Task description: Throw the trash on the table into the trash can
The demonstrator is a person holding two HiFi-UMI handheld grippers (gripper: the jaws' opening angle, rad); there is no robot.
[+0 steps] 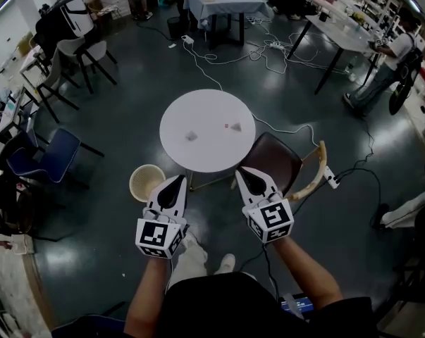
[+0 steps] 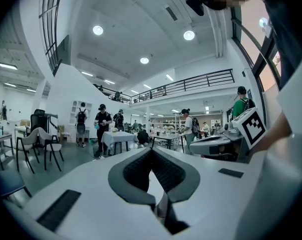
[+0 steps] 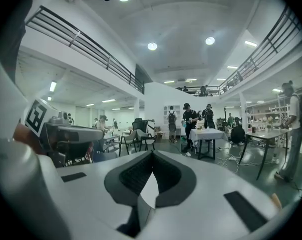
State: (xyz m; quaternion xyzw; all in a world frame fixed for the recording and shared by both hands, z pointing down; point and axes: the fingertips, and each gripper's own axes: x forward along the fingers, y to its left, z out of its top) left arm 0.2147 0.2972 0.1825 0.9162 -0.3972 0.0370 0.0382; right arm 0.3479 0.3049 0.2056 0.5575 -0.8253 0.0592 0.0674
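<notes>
Left tongs [image 1: 175,180] and right tongs [image 1: 243,172] hover closed and empty at the near edge of the round worktop [image 1: 212,108]. On it lie a crumpled wad [image 1: 191,136] and a small red scrap [image 1: 230,127]; the trash can [image 1: 146,182] stands by its near-left rim. Best to open wide before descending over one piece.

The counter [image 1: 212,111] is white; beside it the trash can [image 1: 146,182] is cream and a chair [image 1: 275,160] dark brown. The left tool [image 1: 177,180] and right tool [image 1: 240,172] are white with black-and-white square markers.

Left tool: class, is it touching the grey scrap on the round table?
Apart. The head view shows the left tool short of the table rim, with bare tabletop between it and the grey scrap.
</notes>
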